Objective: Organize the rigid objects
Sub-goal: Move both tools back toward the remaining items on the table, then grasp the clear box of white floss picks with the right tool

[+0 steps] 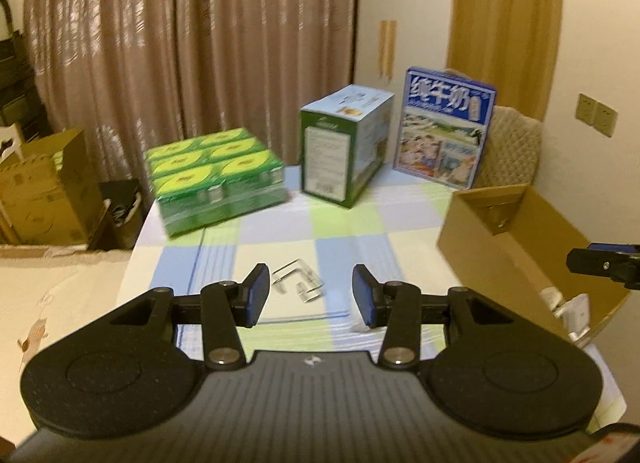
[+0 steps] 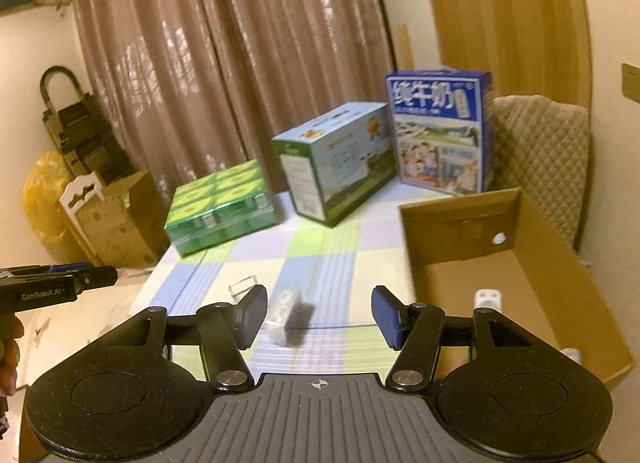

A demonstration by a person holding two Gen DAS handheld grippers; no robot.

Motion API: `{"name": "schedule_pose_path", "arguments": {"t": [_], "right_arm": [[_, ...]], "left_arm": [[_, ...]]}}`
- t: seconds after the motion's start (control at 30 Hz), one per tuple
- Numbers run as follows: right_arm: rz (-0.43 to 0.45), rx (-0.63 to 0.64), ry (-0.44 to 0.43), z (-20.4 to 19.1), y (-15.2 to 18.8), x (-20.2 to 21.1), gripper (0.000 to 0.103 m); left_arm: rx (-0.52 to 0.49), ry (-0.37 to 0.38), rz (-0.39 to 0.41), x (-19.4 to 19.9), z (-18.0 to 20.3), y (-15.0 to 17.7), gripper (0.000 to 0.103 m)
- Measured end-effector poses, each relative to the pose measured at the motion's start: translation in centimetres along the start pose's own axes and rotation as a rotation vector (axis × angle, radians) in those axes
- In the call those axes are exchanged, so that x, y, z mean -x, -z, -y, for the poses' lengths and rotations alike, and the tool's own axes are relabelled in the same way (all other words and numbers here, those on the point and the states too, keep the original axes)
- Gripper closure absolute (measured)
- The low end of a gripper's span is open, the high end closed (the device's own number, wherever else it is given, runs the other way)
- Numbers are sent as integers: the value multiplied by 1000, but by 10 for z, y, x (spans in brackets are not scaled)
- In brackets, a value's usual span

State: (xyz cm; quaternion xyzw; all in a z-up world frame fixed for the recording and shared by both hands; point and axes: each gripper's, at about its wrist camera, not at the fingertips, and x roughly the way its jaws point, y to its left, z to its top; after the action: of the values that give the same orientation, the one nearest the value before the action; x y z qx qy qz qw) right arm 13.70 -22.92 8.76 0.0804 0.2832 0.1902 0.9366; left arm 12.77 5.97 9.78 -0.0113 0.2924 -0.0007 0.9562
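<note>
Left claw [image 1: 306,295] is seen with jaws apart, nothing between the pads; small clear hooks [image 1: 298,283] lie on the checked surface [image 1: 280,231] just beyond it, wire arms running up-left; right claw [image 2: 318,317] is likewise parted and empty; a small clear packet [image 2: 286,313], blurred, lies ahead, long axis roughly away from the camera; open cardboard box [image 2: 460,223] stands at right, white pieces [image 2: 488,298] inside.
</note>
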Motion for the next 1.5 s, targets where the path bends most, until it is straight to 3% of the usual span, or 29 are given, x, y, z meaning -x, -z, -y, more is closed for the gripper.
{"name": "schedule_pose_path", "arguments": {"t": [0.27, 0.7, 0.93, 1.17, 1.5], "right_arm": [[-59, 33, -33, -25, 17, -53, 48], [-144, 47, -60, -30, 57, -169, 48], [-179, 74, -90, -35, 60, -223, 48], [-244, 70, -77, -28, 67, -267, 48], [-222, 81, -7, -5, 59, -267, 48]], "left_arm": [[45, -28, -54, -36, -29, 28, 63], [86, -54, -126, -134, -47, 82, 63], [119, -12, -113, -171, -53, 69, 63], [96, -41, -112, -192, -55, 60, 63], [96, -15, -122, -207, -52, 58, 63]]}}
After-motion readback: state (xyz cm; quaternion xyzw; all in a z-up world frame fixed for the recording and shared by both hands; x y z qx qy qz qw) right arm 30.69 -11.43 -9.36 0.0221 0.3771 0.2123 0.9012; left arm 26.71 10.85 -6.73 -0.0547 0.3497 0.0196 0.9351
